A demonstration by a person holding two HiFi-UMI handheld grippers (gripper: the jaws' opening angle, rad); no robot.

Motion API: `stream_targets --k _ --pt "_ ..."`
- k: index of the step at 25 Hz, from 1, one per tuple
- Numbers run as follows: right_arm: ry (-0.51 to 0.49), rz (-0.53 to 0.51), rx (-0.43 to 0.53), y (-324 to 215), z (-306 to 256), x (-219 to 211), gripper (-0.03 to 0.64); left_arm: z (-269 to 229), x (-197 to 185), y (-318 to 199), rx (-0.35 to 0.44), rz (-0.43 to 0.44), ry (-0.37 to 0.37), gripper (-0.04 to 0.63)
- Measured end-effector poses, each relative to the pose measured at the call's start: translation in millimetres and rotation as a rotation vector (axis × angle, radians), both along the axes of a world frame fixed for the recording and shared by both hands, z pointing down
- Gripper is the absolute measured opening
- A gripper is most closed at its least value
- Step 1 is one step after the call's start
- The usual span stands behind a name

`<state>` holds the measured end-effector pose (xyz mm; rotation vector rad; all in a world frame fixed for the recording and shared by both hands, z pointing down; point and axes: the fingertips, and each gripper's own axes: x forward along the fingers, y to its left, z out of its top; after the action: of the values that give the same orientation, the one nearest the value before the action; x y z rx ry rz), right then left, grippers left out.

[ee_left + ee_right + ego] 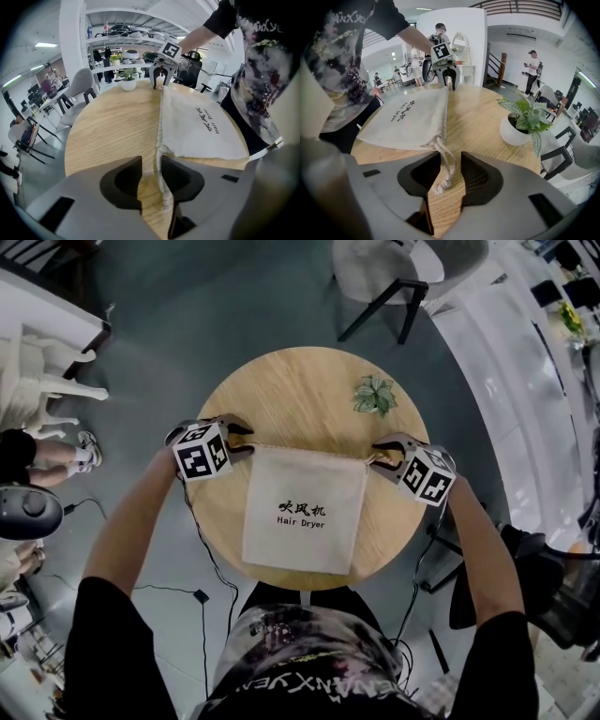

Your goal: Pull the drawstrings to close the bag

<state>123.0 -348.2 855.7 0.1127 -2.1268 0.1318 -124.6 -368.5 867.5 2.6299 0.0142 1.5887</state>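
The bag [305, 512] lies flat mid table [300, 390]; left gripper [151, 161] & right gripper [452, 164] sit at opp. ends of its mouth, jaws narrowed round a drawstring [446, 170] each, not pinching yet, prob. to pull outward.

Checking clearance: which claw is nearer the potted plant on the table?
Right. The right claw is at the corner of the bag nearest the potted plant; the left claw is at the opposite corner, across the bag's mouth.

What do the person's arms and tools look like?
The left tool and right tool have grey bodies with dark pads, each bearing a white cube of black square markers. Black cables trail from them. The person wears a black short-sleeved shirt.
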Motion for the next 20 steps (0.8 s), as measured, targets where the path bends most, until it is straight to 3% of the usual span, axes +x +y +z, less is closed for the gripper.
stream_targets --k 1,3,4,10,20 --pt "0.0 0.008 0.0 -0.1 0.2 0.5 0.135 0.4 0.7 2.8 -0.004 0.007 -0.004 0.14" --pt "0.01 0.016 0.011 0.0 0.4 1.0 0.101 1.0 2.1 9.7 -0.018 0.018 -0.014 0.059" --pt "0.022 0.017 0.025 0.1 0.3 0.9 0.008 1.0 2.4 12.2 -0.022 0.014 -0.018 0.031" --pt "0.106 0.025 0.15 2.1 2.5 0.0 0.006 2.2 2.0 13.9 -0.017 -0.036 -0.023 0.026" --pt "0.097 0.108 0.175 0.3 -0.3 0.8 0.006 -0.8 2.0 12.5 -0.005 -0.098 0.002 0.025"
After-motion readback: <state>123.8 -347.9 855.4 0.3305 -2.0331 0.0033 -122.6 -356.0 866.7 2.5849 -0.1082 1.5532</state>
